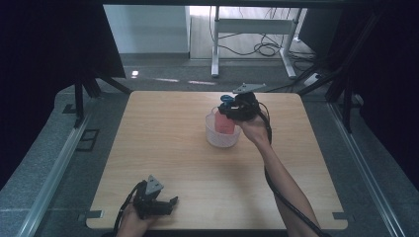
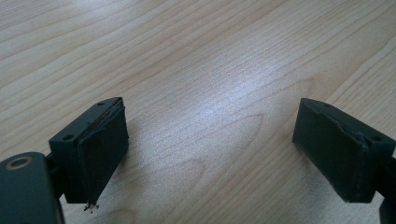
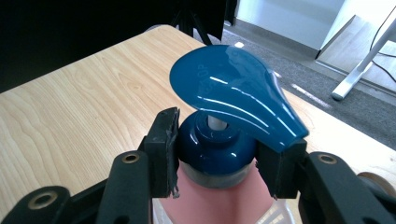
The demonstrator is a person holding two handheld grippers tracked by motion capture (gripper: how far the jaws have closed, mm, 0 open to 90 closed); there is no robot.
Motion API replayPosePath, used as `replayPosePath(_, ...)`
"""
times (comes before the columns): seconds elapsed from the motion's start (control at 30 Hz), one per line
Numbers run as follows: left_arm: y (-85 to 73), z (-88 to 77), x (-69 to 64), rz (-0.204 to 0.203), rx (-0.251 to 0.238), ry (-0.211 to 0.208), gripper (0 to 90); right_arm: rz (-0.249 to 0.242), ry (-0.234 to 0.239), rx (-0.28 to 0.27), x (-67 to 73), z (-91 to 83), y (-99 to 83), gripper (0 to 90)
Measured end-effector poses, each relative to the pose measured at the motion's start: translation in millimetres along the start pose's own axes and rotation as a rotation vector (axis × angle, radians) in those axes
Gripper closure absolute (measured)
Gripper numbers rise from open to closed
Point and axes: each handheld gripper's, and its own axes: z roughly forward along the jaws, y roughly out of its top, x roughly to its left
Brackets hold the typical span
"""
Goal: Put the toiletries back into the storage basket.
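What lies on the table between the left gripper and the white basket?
Nothing: in the high view, bare wooden table separates the left gripper from the white mesh basket.

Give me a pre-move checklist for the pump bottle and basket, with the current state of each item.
1. Right gripper closed on the bottle neck: ok, both jaws press the blue collar under the pump head.
2. Bottle upright: ok, pump head on top in the right gripper view.
3. Bottle over the basket: ok in the high view; whether its base rests on the basket floor: cannot tell.
4. Left gripper free: ok, jaws wide apart over bare table.
5. Left gripper away from the basket: ok, it is at the table's near edge.
6. Cable clear of the basket: ok, it trails back along the right forearm.
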Motion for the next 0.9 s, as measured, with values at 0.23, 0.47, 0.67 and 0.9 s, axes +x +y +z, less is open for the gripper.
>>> replayPosePath(0.23, -0.1, 0.0, -0.1, 0.000, 0.000, -0.001, 10.2, 0.002, 0.004, 0.017, 1.9, 9.7, -7.9, 52.8)
replayPosePath(0.47, 0.0, -0.2, 0.0, 0.004, 0.001, -0.002, 10.2, 0.003, 0.010, 0.037, 3.2, 19.8, -17.0, 52.8)
replayPosePath(0.67, 0.0, -0.2, 0.0, 0.003, 0.001, -0.002, 10.2, 0.007, 0.013, 0.049, 2.5, 24.8, -22.5, 52.8)
replayPosePath(0.9, 0.0, -0.1, 0.0, 0.003, 0.000, -0.003, 10.2, 0.013, 0.018, 0.060, 1.3, 30.4, -28.3, 52.8)
